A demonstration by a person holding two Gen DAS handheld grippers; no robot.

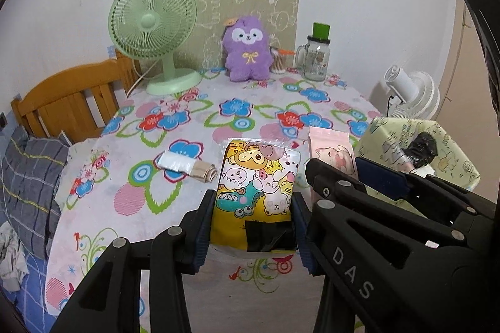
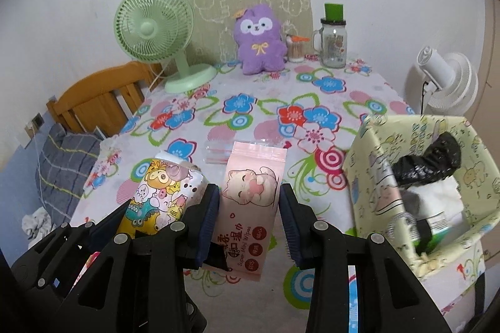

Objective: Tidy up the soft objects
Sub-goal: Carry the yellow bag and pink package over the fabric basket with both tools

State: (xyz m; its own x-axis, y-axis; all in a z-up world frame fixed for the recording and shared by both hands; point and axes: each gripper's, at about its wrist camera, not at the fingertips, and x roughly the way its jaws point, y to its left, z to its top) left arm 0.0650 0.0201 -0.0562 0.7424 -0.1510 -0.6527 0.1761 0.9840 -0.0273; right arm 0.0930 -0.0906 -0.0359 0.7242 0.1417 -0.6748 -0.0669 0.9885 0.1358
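Yellow cartoon-print pack [image 1: 254, 192] sits clamped in the left gripper [image 1: 253, 226], lifted above the floral tablecloth [image 1: 187, 126] — beside it the right gripper [image 2: 249, 226] pinches a pink wet-wipes pack [image 2: 250, 204], near the pale-green storage box [image 2: 437, 176].

Black tape [image 1: 269, 236] covers the yellow pack's [image 1: 254, 176] lower print; the box's [image 2: 468, 234] contents (jumbled) stay unclear.
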